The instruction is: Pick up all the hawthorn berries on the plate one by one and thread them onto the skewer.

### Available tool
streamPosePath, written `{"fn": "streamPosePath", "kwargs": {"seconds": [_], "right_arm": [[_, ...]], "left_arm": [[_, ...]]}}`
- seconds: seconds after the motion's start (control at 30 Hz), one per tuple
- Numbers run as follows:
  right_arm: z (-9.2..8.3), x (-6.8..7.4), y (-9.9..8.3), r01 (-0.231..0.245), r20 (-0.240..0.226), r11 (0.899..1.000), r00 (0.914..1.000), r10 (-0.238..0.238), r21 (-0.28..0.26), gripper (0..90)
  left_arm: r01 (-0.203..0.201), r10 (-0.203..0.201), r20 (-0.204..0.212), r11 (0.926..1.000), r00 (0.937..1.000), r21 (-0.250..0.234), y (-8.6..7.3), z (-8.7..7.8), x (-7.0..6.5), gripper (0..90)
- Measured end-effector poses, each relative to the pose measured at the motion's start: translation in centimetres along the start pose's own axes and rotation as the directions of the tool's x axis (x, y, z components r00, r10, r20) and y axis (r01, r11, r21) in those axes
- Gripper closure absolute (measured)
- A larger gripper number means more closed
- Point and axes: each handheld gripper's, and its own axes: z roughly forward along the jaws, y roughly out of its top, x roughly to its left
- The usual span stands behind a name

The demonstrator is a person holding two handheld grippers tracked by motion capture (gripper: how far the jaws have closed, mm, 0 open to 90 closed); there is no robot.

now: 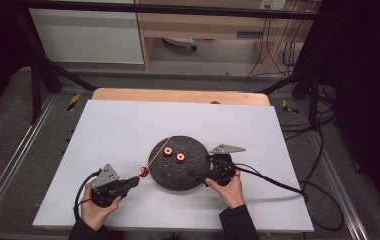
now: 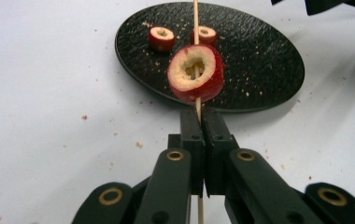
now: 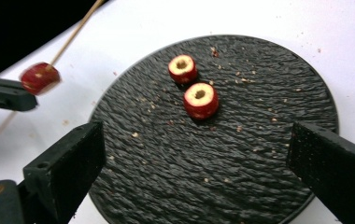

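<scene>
Left gripper (image 1: 137, 180): jaws clamped on a thin wooden skewer (image 2: 196, 18), one red fruit piece (image 2: 196, 73) threaded on it just past the jaw tips. In the high view the skewer runs toward 1 o'clock over the black plate (image 1: 173, 180). Right gripper (image 1: 194, 173): jaws spread wide, nothing between them, over the plate's 4 o'clock side. Two more cored red fruit pieces (image 3: 192, 86) sit near the plate centre, just beside each other. Crumbs on plate and on white table (image 1: 128, 125).
</scene>
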Motion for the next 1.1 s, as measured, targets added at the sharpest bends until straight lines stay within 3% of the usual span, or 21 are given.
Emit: {"fn": "streamPosePath", "kwargs": {"seconds": [0.2, 0.47, 0.7, 1.1], "right_arm": [[0.9, 0.3, 1.9, 0.060, 0.017, 0.994, 0.9980, -0.062, 0.087, 5.6], [2.6, 0.8, 4.0, 0.104, 0.033, 0.981, 0.9933, -0.111, 0.165, 5.9], [4.2, 0.6, 5.2, 0.115, 0.027, 0.968, 0.9919, -0.124, 0.224, 8.4], [7.2, 0.6, 7.0, 0.187, 0.031, 0.910, 0.9764, -0.214, 0.370, 23.9]], "left_arm": [[-0.005, 0.005, 0.008, 1.0000, 1.0000, 0.005, -0.5, -0.3, 0.3, 88.3], [0.003, -0.003, 0.012, 0.9999, 0.9999, 0.015, -1.0, -0.6, 0.6, 88.3], [0.005, -0.005, 0.013, 0.9998, 0.9999, 0.020, -1.2, -0.7, 0.7, 88.3], [0.012, -0.012, 0.021, 0.9994, 0.9997, 0.033, -1.5, -0.7, 1.0, 88.3]]}}
